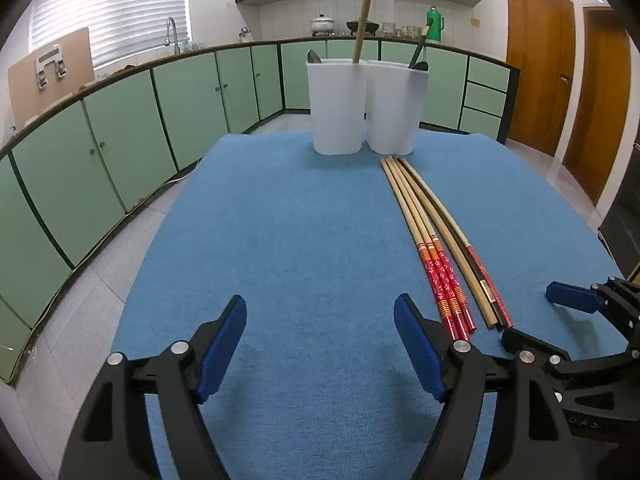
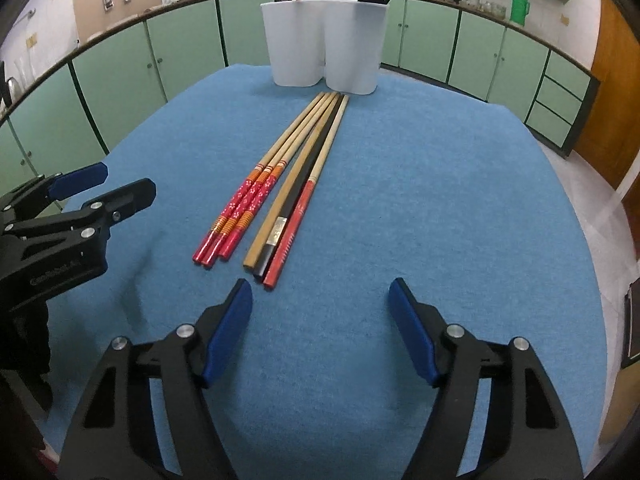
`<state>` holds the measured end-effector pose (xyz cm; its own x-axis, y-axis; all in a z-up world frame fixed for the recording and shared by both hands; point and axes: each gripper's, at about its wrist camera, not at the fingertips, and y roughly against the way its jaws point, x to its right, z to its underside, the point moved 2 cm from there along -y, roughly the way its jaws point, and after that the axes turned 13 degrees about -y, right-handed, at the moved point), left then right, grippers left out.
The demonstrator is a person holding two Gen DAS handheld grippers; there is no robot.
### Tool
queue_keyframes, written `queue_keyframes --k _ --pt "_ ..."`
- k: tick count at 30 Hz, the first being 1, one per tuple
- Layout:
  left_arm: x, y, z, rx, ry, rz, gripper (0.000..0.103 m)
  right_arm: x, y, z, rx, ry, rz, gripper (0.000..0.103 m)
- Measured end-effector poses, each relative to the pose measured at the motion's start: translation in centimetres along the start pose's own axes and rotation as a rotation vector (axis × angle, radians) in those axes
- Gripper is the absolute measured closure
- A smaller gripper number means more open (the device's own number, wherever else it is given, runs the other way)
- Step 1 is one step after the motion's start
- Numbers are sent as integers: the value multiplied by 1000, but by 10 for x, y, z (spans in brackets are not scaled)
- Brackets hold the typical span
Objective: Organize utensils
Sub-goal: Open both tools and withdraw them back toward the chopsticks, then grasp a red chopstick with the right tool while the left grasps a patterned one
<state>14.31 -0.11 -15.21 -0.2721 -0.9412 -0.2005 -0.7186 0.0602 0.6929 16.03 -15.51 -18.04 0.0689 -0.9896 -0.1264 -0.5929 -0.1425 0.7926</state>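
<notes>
Several chopsticks (image 2: pixel 280 176) lie side by side on the blue cloth (image 2: pixel 440 200), tips toward two white holders (image 2: pixel 324 48); they also show in the left wrist view (image 1: pixel 432 240). Three have red patterned ends; beside them lie a plain wooden one, a black one and a red-ended one. The white holders (image 1: pixel 368 108) hold a wooden handle and dark utensils. My left gripper (image 1: pixel 320 344) is open and empty, left of the chopstick ends. My right gripper (image 2: pixel 320 328) is open and empty, just short of the chopstick ends.
The table is covered by the blue cloth (image 1: pixel 280 240) and its edges drop to a tiled floor. Green kitchen cabinets (image 1: pixel 120 120) curve round the back and left. Wooden doors (image 1: pixel 560 80) stand at the right.
</notes>
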Motion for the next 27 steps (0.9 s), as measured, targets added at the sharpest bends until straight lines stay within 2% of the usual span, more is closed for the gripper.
queue_keyframes --k 10,15,18,21,23,25,27 --pt "-2 -3 0 -5 11 6 28 20 1 -4 17 -49 66 37" --pt "0 -2 0 0 0 5 28 22 4 -4 10 -97 -15 47" --pt "3 -1 0 3 -5 7 28 12 0 -4 10 -61 -14 56" --pt "4 -1 0 0 -11 15 27 7 -3 -6 11 -38 -15 73" --pt "6 -2 0 -4 -17 24 27 7 -3 -7 9 -35 -21 89" --pt "9 -2 0 -9 -21 44 27 8 -3 -7 6 -38 -34 96" --pt "13 -3 0 -14 -24 73 27 8 -3 -7 6 -43 -38 96"
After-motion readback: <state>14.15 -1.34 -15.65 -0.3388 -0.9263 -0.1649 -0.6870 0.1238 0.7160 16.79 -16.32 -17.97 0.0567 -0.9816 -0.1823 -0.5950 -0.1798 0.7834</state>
